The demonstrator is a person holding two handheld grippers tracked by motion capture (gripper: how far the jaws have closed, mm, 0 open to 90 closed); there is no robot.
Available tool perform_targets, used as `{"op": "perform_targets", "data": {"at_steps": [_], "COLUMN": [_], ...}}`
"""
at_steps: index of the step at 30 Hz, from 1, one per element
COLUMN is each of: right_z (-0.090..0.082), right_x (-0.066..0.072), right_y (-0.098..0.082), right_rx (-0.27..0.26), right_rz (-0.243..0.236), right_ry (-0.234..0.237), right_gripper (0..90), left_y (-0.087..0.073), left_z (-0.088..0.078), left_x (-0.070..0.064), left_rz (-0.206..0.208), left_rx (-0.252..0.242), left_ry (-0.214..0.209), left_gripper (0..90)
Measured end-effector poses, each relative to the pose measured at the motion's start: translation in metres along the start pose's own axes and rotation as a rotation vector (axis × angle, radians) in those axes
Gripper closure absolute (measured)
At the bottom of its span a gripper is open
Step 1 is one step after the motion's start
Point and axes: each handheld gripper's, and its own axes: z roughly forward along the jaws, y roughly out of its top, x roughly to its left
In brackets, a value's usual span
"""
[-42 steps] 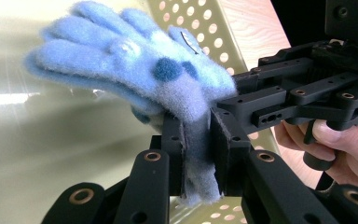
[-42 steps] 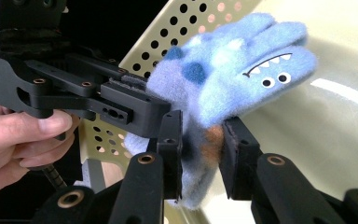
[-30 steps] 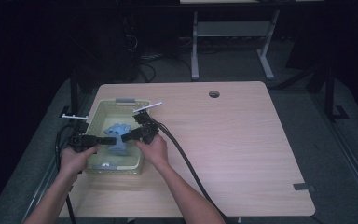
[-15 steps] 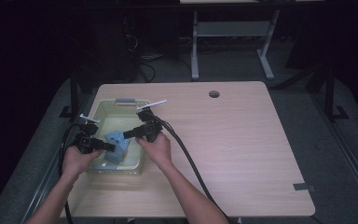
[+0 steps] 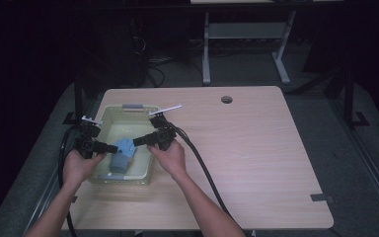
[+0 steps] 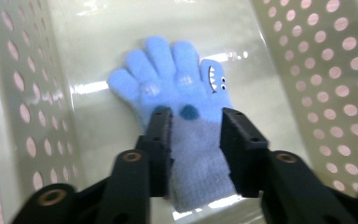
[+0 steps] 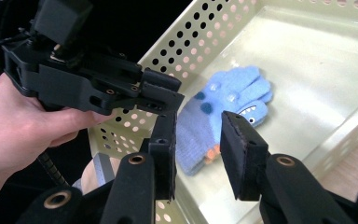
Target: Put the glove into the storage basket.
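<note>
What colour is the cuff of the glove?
Grey-blue cuff on the glove, clearest in the left gripper view.

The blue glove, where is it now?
The blue glove lies flat on the floor of the pale perforated basket, at the table's left side, between both grippers in the high view.

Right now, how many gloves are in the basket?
1. A blue glove with a little monster face lies flat on the floor of the pale perforated basket, fingers spread, between the two grippers. A second glove could lie under it; I cannot tell.
</note>
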Motion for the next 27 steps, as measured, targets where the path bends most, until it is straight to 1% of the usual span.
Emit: {"op": "perform_targets", "data": {"at_steps": [1,2,3,6,7,8,9,10,11,13,15,17,18,19,20,21,23,24,26,27], "right_z": [-0.001,-0.002,-0.003,-0.006,-0.007,-0.008,-0.008,-0.009,-0.01,-0.012,-0.014,-0.017,-0.018,-0.019,-0.02,-0.021,-0.024,-0.025,-0.028,-0.03], "right_x": [0.0,0.0,0.0,0.001,0.001,0.001,0.0,0.001,0.001,-0.001,-0.003,-0.004,-0.005,-0.005,-0.005,-0.006,-0.007,-0.007,-0.008,-0.008], "right_y": [0.0,0.0,0.0,-0.001,-0.001,-0.002,-0.002,-0.002,-0.003,-0.004,-0.004,-0.005,-0.005,-0.005,-0.006,-0.006,-0.006,-0.006,-0.007,-0.007], "right_rx": [-0.001,-0.005,-0.009,-0.011,-0.013,-0.015,-0.018,-0.014,-0.018,-0.023,-0.024,-0.029,-0.034,-0.036,-0.038,-0.04,-0.047,-0.051,-0.052,-0.055], "right_rz": [-0.001,-0.003,-0.004,0.0,-0.011,-0.007,-0.013,-0.004,0.005,-0.006,0.0,0.016,0.019,0.025,0.024,0.023,0.024,0.026,0.025,0.032], "right_ry": [0.0,0.0,0.001,0.007,0.007,0.011,0.01,0.01,0.014,0.013,0.013,0.021,0.023,0.024,0.024,0.024,0.022,0.021,0.019,0.019], "right_gripper": [66.1,66.0,66.0,65.8,65.9,65.9,65.8,65.8,65.8,65.6,65.5,65.1,64.8,64.6,64.1,63.7,63.1,62.8,62.0,61.7], "left_y": [0.001,0.001,0.001,0.002,0.003,0.003,0.004,0.004,0.005,0.005,0.005,0.006,0.006,0.005,0.005,0.005,0.005,0.005,0.005,0.005], "left_z": [0.003,0.008,0.012,0.024,0.027,0.03,0.033,0.035,0.035,0.033,0.029,0.024,0.022,0.019,0.017,0.015,0.013,0.012,0.009,0.007], "left_x": [-0.001,-0.004,-0.005,-0.01,-0.012,-0.012,-0.013,-0.012,-0.012,-0.012,-0.012,-0.012,-0.013,-0.013,-0.012,-0.013,-0.015,-0.018,-0.019,-0.02], "left_rz": [0.015,0.004,0.014,0.025,0.032,0.045,0.048,0.054,0.051,0.045,0.039,0.036,0.035,0.022,0.028,0.019,0.026,0.011,0.033,0.038], "left_rx": [0.025,0.032,0.053,0.109,0.128,0.149,0.161,0.173,0.173,0.157,0.131,0.103,0.087,0.065,0.048,0.034,0.02,0.005,-0.01,-0.014], "left_ry": [0.004,0.009,0.021,0.061,0.074,0.086,0.093,0.095,0.091,0.077,0.067,0.058,0.049,0.033,0.016,0.006,0.0,-0.007,-0.02,-0.024], "left_gripper": [68.9,71.1,72.3,73.7,73.9,73.9,73.9,73.9,73.9,72.1,70.8,69.9,69.1,67.8,66.4,65.7,64.6,63.9,63.0,62.5]}}
